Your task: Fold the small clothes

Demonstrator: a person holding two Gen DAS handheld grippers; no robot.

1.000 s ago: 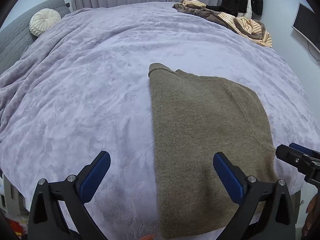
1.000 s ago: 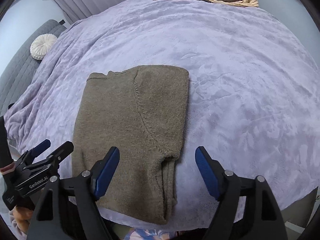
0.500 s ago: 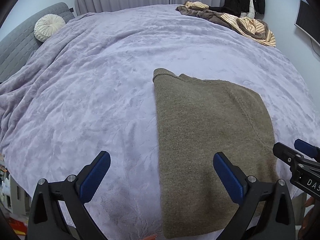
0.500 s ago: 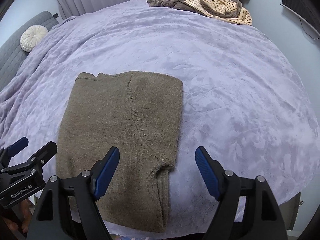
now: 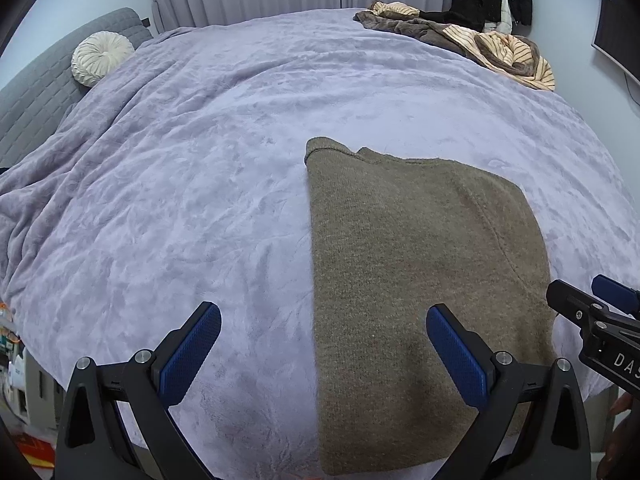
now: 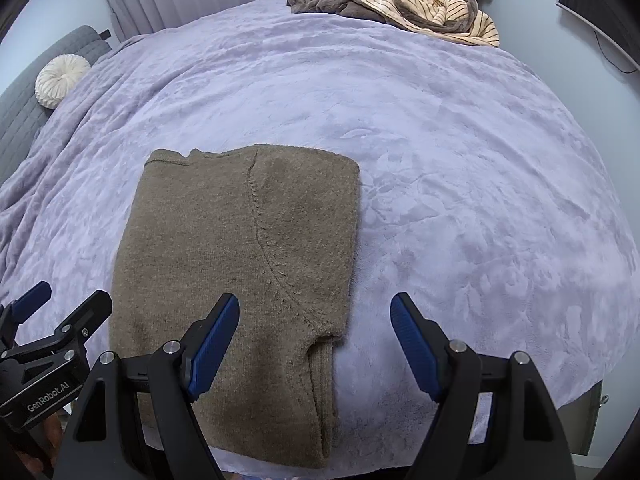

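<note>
An olive-brown knit sweater (image 5: 416, 276) lies flat and folded into a long rectangle on the lavender bedspread (image 5: 208, 184), near the bed's front edge. It also shows in the right wrist view (image 6: 240, 264), with a sleeve tucked along its right side. My left gripper (image 5: 322, 346) is open and empty, held over the sweater's left edge at the near end. My right gripper (image 6: 314, 340) is open and empty, over the sweater's right edge near the sleeve cuff. Each gripper shows at the edge of the other's view.
A heap of brown and striped clothes (image 5: 480, 44) lies at the bed's far right corner, also in the right wrist view (image 6: 404, 8). A round cream cushion (image 5: 102, 58) rests on a grey headboard at the left. Curtains hang behind.
Both grippers have drawn back and up a little from the sweater, staying open. The sweater has not moved.
</note>
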